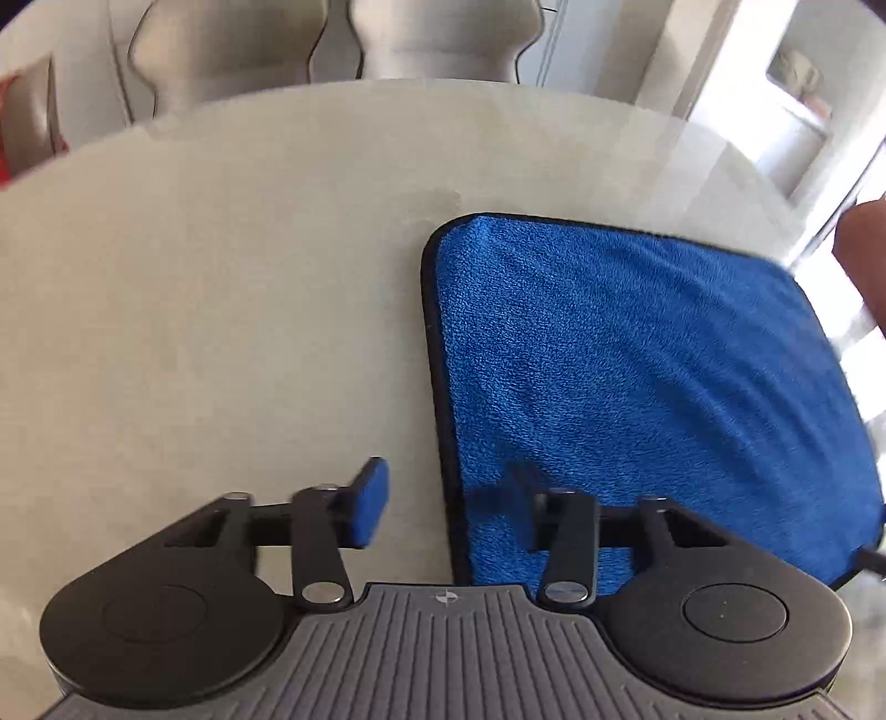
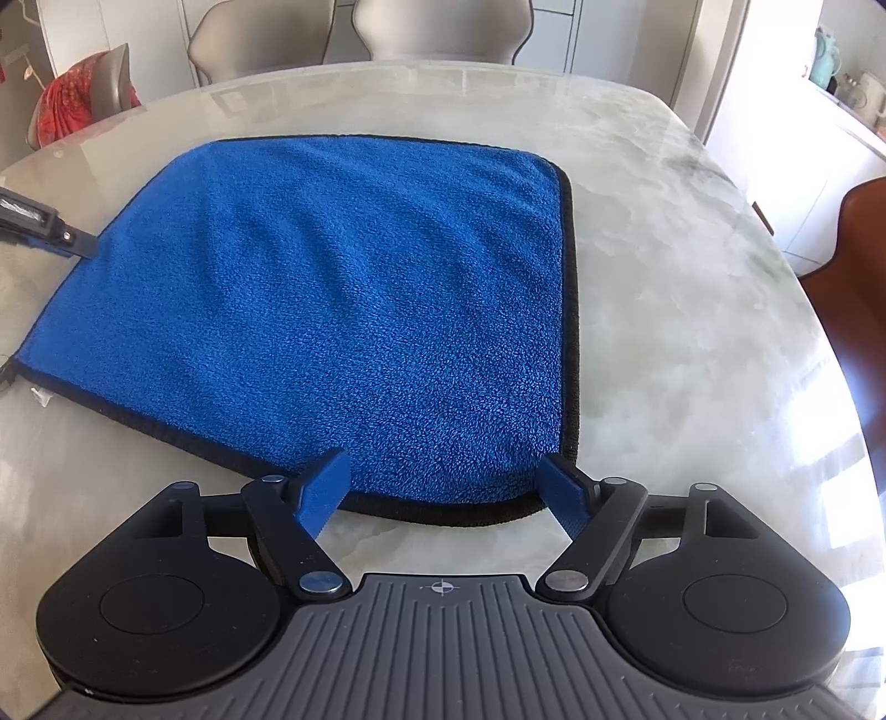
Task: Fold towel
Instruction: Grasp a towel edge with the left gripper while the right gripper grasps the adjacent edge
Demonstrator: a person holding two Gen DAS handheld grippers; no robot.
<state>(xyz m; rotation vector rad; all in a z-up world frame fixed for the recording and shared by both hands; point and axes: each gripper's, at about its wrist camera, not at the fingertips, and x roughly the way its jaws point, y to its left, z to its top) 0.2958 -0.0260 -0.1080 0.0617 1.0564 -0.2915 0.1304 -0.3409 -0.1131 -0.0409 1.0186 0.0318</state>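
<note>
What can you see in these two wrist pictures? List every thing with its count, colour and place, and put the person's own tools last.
towel: one, blue with a black border, lying spread flat on the table.
table: one, pale marbled and glossy, under the towel.
chairs: at least two, beige-grey, at the far side of the table.
red cloth: one, red patterned, draped on a chair at the far left.
brown chair: one, brown-orange, at the right edge of the table.
right tool: one, black with blue pads, open, at the towel's near edge by its near right corner.
left tool: one, black with blue pads, open, straddling the towel's left edge, blurred.
</note>
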